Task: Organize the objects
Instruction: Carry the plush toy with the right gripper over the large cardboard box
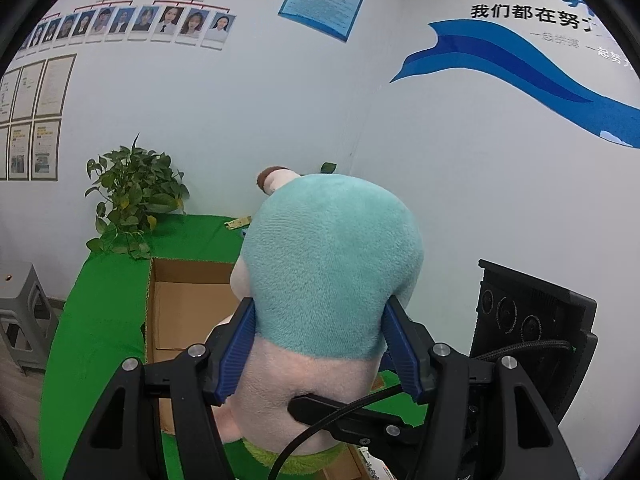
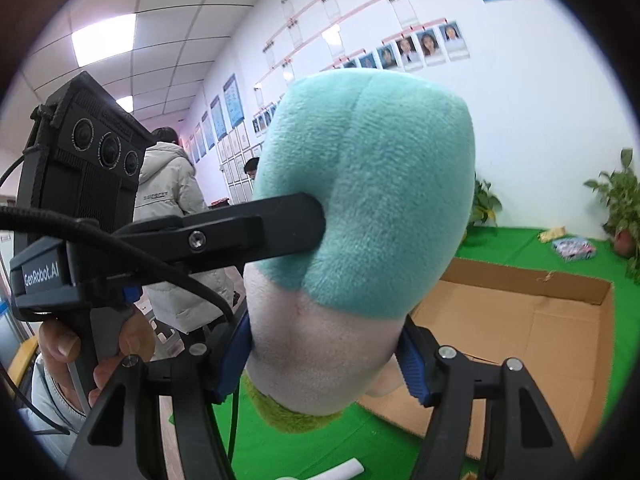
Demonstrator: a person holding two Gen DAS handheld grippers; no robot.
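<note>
A large plush toy [image 1: 332, 264] with a teal top, pale pink lower part and green fringe fills the middle of both views [image 2: 360, 220]. My left gripper [image 1: 320, 344] is shut on it, blue pads pressed into both sides. My right gripper [image 2: 326, 356] is also shut on the toy's pink part. The left gripper's black finger [image 2: 280, 224] presses into the teal side in the right wrist view. An open cardboard box [image 1: 180, 300] lies on the green table below and behind the toy [image 2: 532, 332].
A potted plant [image 1: 132, 196] stands at the table's back left corner by the wall. Small packets [image 2: 572, 248] and another plant [image 2: 624, 208] sit beyond the box. A grey stool [image 1: 20, 316] stands left of the table. A person in a white coat [image 2: 172, 208] stands behind.
</note>
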